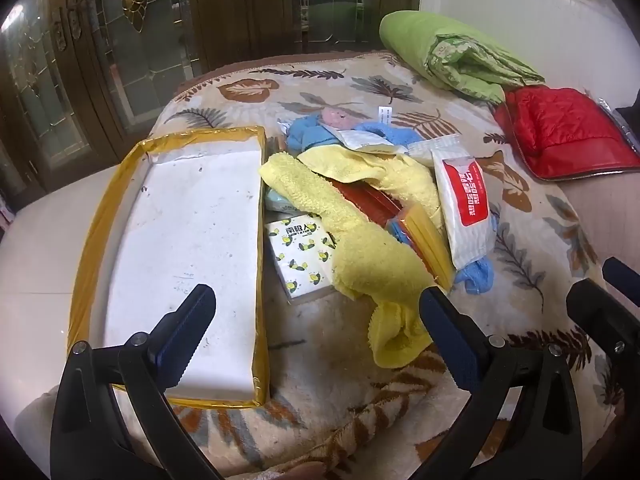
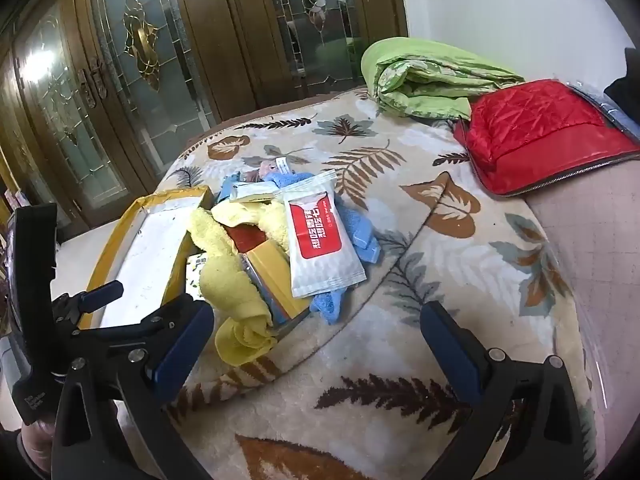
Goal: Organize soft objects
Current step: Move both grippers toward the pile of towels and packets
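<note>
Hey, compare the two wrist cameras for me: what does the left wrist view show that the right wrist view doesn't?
Only the left wrist view: the whole gold-edged tray with its bare white bottom, and nearly all of the small lemon-print box; here the left claw stands open above them.

Only the right wrist view: the open right claw over bare blanket.

Both: the yellow towel, the red-and-white wipes pack, blue cloth, green quilt and red quilted bag.

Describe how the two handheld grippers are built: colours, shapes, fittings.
Both the left gripper and right gripper have glossy black curved plastic arms with silver round rivets, ending in dark blue ribbed rectangular pads. No cables or sleeves are visible.
</note>
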